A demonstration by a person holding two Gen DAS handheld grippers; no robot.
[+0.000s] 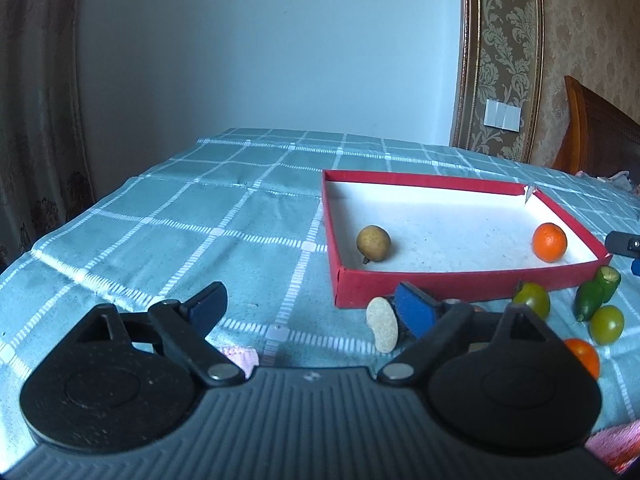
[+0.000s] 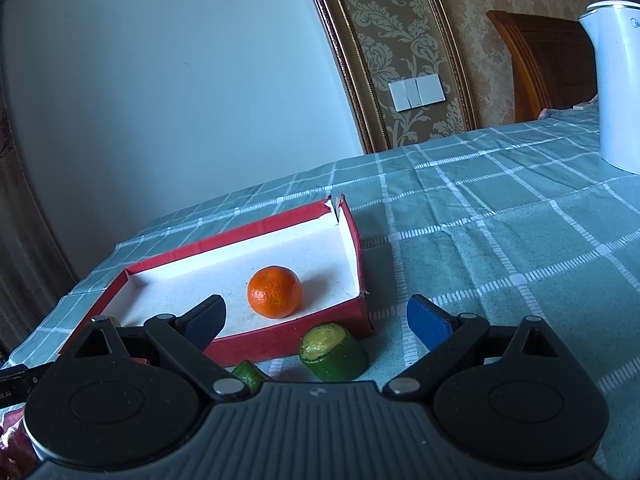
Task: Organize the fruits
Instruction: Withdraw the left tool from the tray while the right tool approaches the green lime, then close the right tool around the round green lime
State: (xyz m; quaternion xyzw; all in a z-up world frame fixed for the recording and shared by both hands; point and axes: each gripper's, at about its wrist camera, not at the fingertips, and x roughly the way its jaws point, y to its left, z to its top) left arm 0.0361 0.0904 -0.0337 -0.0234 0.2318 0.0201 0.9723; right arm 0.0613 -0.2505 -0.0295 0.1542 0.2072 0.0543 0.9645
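Both the left tool (image 1: 312, 306) and right tool (image 2: 316, 318) gape wide, holding nothing, facing the red tray (image 1: 440, 282).

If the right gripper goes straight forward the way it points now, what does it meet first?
Probably the cut green cucumber piece, lying on the cloth just ahead of the open right gripper. Behind it stands the red box with the orange. Depth is unclear.

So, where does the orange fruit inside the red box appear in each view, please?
Left wrist: the orange fruit is at right of centre, in the near right corner of the red box.
Right wrist: it is near the centre, just above the open gripper.
Shared landmark: the box's torn far corner.
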